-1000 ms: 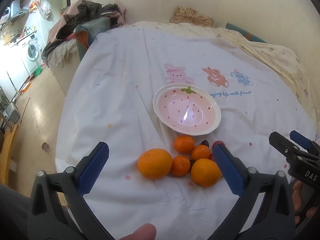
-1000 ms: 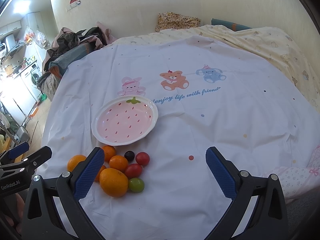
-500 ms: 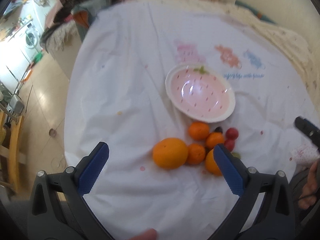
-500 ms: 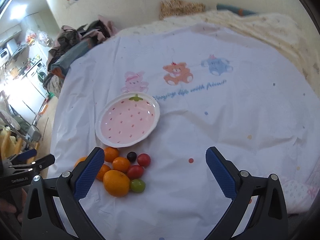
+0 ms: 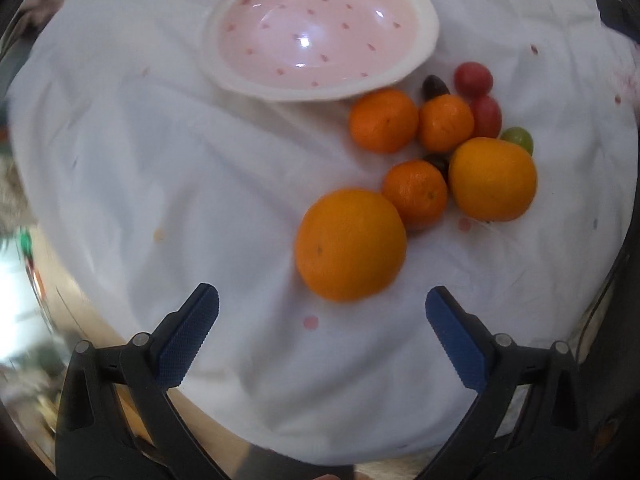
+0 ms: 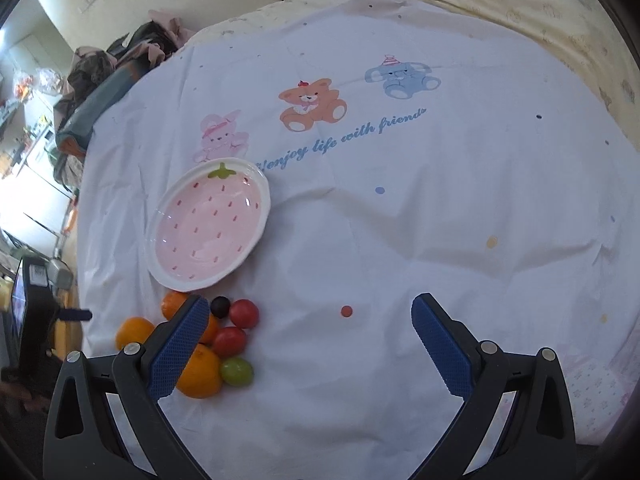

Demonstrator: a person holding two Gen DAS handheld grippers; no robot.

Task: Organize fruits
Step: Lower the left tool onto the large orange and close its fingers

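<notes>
The left claw (image 5: pixel 320 312) is now hanging low, jaws released and empty, right over the nearest big orange (image 5: pixel 350 244); a second ago it was sitting high above the whole bed, so the first pick is probably starting. The strawberry plate (image 5: pixel 424 20) is lying empty on the white sheet (image 5: pixel 160 152), with all the fruit still heaped just beside its rim. A small mandarin (image 5: pixel 415 194) is touching the orange (it may roll when the orange lifts). A second orange (image 5: pixel 493 179) and cherry tomatoes (image 5: pixel 473 78) are crowding behind. The right claw (image 6: pixel 308 316) is hovering released, holding nothing, its left finger blocking the pile
</notes>
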